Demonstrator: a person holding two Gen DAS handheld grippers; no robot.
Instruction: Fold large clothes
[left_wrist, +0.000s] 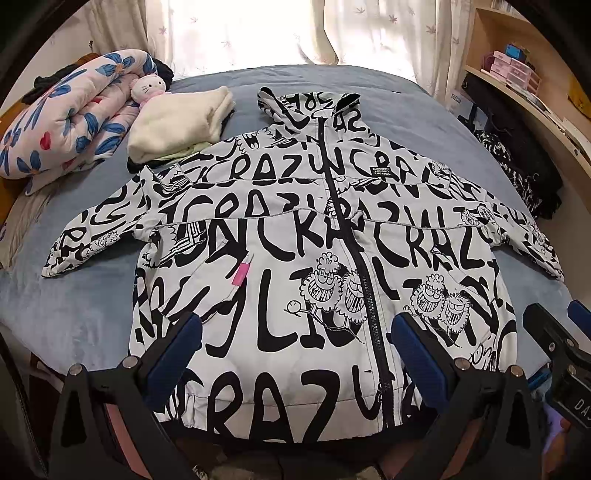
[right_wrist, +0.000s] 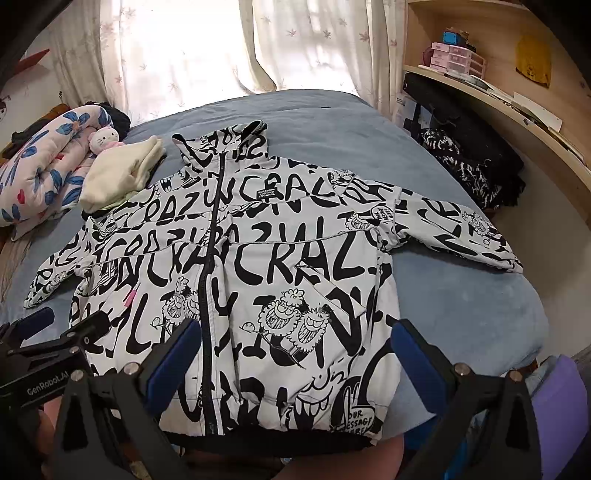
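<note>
Left gripper hovers with fingers spread wide, gripping nothing, above the hem half of the jacket, straddling the zipper. Right gripper is also spread wide and empty, over the jacket's hem on its own side, near the printed cartoon figures. Blue pads sit clear of the cloth, as far as the views show.

The jacket lies front up and zipped, flat on the bed, hood pointing toward the window, hem toward the person, both sleeves spread out to the sides. Likely laid out this way so the sleeves can be folded in over the body first; both grippers wait near the hem corners, probably the staging pose before a first grab. No fold looks done yet.

The surface is a blue-grey bed cover, soft and a bit fuzzy, so a pinch may dig in and catch the cover too. Beside the jacket's left shoulder is a folded cream fleece, touching or slightly under the jacket edge. Beyond the fleece sit a floral quilt and a plush cat toy. Past the hood hang sheer curtains, bright with daylight. Off the jacket's right sleeve, a dark pile of clothes lies below a wooden shelf with small pink boxes.
</note>
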